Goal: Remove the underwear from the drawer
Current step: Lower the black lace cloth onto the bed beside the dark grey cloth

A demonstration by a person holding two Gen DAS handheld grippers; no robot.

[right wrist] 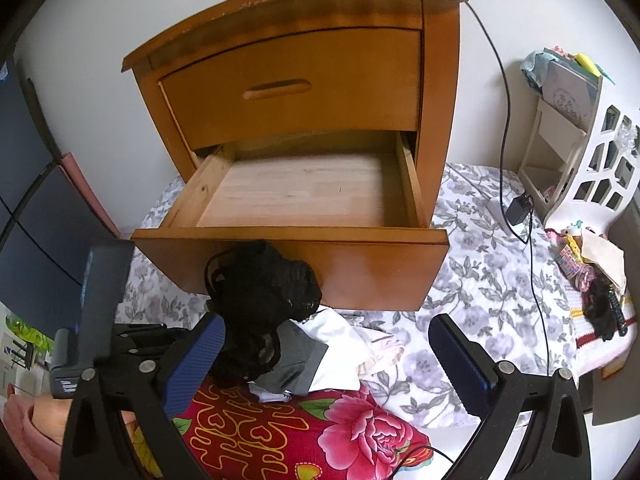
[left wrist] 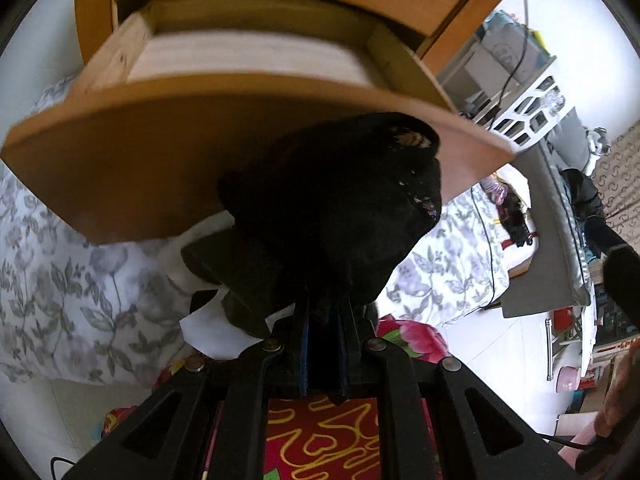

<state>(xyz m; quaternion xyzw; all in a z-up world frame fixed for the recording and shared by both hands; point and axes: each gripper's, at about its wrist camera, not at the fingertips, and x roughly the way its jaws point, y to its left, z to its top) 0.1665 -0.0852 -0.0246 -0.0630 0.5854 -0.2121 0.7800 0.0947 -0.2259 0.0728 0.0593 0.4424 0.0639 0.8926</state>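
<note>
My left gripper (left wrist: 326, 304) is shut on a bunched black underwear (left wrist: 332, 208), which hangs in front of the open lower drawer (left wrist: 200, 152). In the right wrist view the same black underwear (right wrist: 260, 300) sits just below the drawer's front panel (right wrist: 320, 240). The left gripper's body (right wrist: 100, 312) is at the left, its fingers hidden. The drawer's bare wooden bottom (right wrist: 296, 192) holds nothing. My right gripper (right wrist: 326, 324) stands open, its blue pads (right wrist: 460, 360) wide apart, with nothing between them.
White and grey garments (right wrist: 320, 356) lie on a floral sheet (right wrist: 480, 280) under the drawer. A red flowered quilt (right wrist: 300, 432) is near me. The nightstand (right wrist: 300, 92) has its upper drawer shut. A charger and cable (right wrist: 520, 208) and a white rack (right wrist: 580, 168) stand to the right.
</note>
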